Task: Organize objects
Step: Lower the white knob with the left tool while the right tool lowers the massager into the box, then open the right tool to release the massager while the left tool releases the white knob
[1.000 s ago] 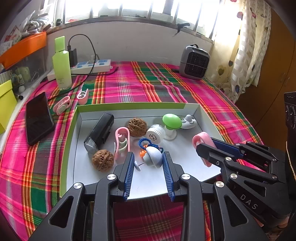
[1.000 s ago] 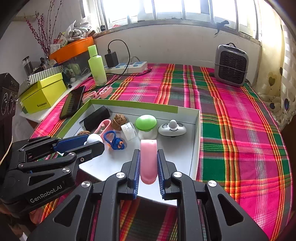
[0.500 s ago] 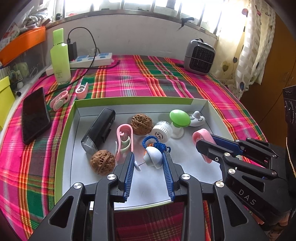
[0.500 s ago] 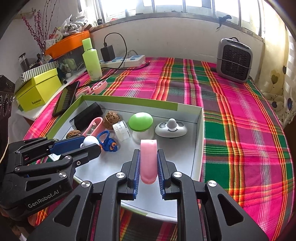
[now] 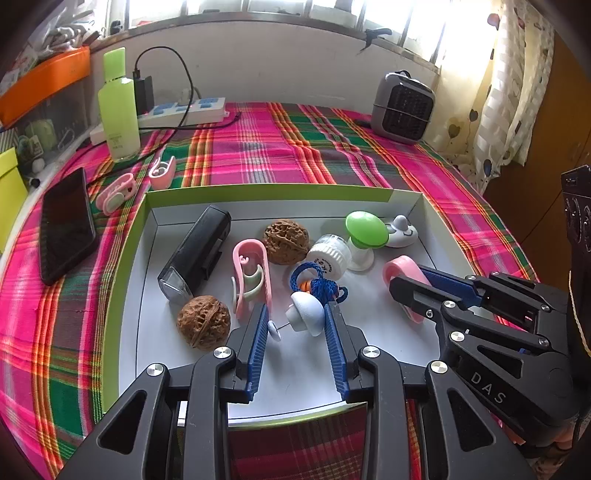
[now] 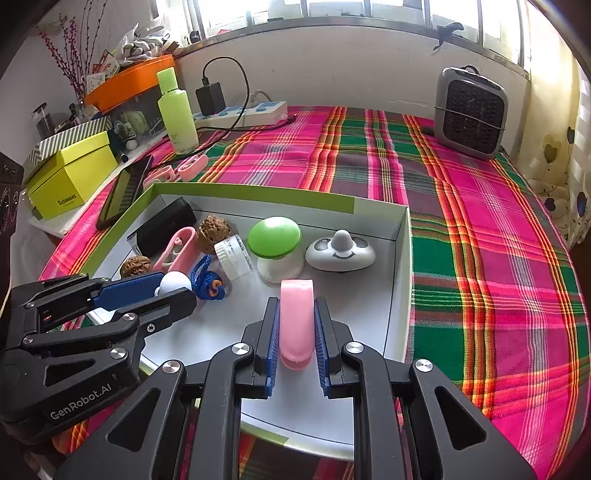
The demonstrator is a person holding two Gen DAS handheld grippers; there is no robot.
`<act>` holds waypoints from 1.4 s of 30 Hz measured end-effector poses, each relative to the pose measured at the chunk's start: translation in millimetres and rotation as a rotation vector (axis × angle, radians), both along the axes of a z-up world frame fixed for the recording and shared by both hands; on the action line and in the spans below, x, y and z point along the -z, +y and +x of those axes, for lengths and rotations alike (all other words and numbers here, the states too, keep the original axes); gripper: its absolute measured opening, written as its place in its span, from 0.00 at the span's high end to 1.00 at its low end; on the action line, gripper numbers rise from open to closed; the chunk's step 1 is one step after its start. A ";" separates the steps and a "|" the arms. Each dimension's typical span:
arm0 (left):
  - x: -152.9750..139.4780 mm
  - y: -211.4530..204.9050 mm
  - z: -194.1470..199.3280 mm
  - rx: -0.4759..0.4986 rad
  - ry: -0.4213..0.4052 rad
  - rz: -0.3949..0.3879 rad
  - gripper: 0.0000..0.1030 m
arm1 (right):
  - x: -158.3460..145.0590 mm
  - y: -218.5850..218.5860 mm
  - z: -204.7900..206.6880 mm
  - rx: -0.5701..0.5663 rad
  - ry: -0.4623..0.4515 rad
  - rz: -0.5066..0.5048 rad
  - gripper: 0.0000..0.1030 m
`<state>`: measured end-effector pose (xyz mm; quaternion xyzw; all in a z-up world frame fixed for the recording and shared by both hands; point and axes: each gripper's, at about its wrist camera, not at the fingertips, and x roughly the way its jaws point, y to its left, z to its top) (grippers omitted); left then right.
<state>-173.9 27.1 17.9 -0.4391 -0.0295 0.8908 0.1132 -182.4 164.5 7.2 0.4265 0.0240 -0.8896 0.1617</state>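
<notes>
Above the tray (image 6: 404, 258), the right tool (image 6: 295, 325) half-hides its pink clip (image 6: 296, 317).

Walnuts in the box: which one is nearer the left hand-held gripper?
The walnut by the flashlight's lens end, just left of the left hand-held gripper. The other walnut lies farther back.

light: we see bright daylight from the blown-out window (image 5: 280, 5) | edges: fisheye-bent, dark corners | focus: sharp

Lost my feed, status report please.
Right tool shut on pink clip over tray. Left tool open around white ball toy. Blue cord touching it.
</notes>
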 end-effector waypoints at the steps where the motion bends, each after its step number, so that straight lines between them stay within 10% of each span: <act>1: 0.3 -0.2 -0.2 -0.001 -0.001 0.000 0.72 | 0.1 -0.3 0.2 0.000 0.000 0.000 0.82; 28: 4.3 0.9 -1.1 0.005 -0.011 -0.008 0.68 | -0.4 -1.8 1.2 0.000 -0.003 0.003 0.82; 42: -1.7 -3.3 5.5 -0.007 0.001 -0.014 0.58 | -4.5 -2.8 6.7 0.009 0.013 0.002 0.66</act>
